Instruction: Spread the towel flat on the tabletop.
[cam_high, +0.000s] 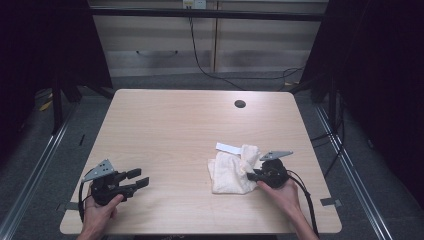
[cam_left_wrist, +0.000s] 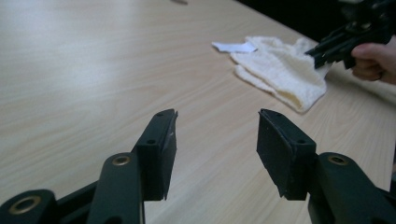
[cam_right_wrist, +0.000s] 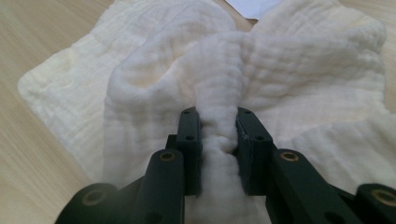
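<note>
A cream-white cloth (cam_high: 231, 172) is seen lying crumpled on the light wooden table (cam_high: 170, 135), in the right half and towards the near edge. Its weave is shown as ribbed and soft in the right gripper view, where it is heaped into folds (cam_right_wrist: 243, 60). A white paper label (cam_high: 228, 147) is attached at the cloth's far side and lies flat on the table, pointing towards the far edge.

The right hand-held gripper (cam_high: 251, 174) is held at the cloth's right side by the right hand (cam_high: 280, 190), close to the near right corner. Its jaws are closed on a gathered ridge of the fabric — in the right gripper view the bunched cloth is pinched between the two black pads (cam_right_wrist: 191, 140), and it bulges above and below them. In the left gripper view the same gripper (cam_left_wrist: 314, 55) is seen at the cloth's (cam_left_wrist: 280, 70) far edge, with its tips touching the fabric.

The left hand-held gripper (cam_high: 141, 178) is held by the left hand (cam_high: 100, 207) near the near left corner, well apart from the cloth, with its jaws pointing right along the near edge. Its jaws stand apart with nothing between them — only bare table is seen in the gap (cam_left_wrist: 217, 140). A dark round hole (cam_high: 240, 104) is set in the table near the far edge, right of centre
</note>
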